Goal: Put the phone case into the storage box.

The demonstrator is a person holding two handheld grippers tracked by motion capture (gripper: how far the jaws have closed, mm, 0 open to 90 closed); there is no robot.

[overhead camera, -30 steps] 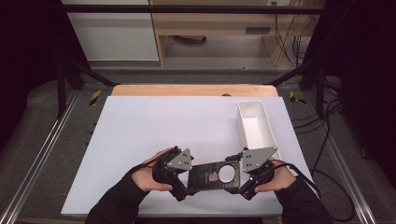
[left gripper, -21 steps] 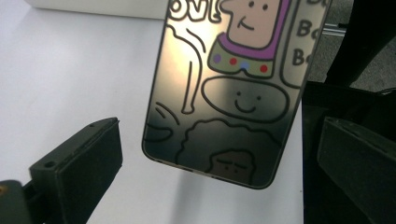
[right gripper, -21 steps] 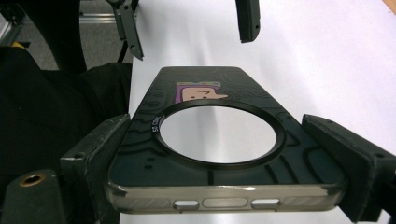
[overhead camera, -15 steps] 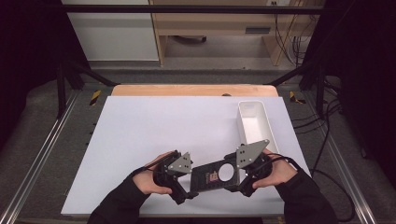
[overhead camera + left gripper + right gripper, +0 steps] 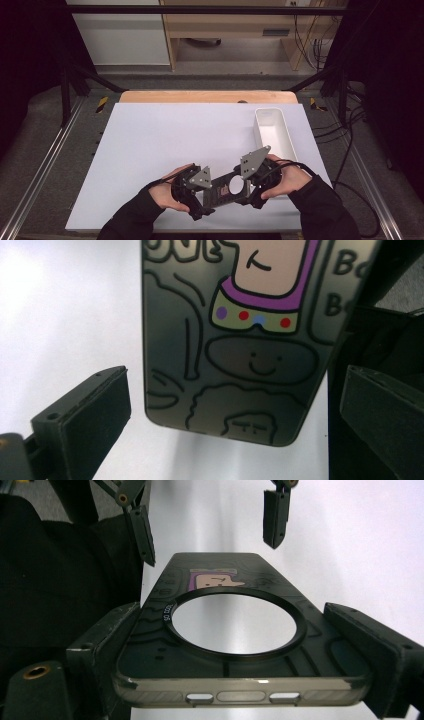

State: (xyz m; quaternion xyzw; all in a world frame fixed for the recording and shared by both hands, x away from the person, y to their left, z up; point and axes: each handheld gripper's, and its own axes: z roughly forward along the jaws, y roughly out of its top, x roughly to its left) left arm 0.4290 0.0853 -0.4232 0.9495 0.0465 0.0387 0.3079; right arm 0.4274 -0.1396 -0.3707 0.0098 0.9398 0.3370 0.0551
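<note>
change: right gripper has tilted up, clamped on case | left gripper released, jaws flanking its end | likely handover to right

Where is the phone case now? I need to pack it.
In the high view the phone case sits at the table's near edge, between both claws, the right claw gripping its ring end.

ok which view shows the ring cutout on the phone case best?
Right gripper view: the ring cutout lies close and whole in the phone case, between the right gripper's jaws. High view shows it as a small pale disc. Left gripper view catches the cartoon end.
</note>
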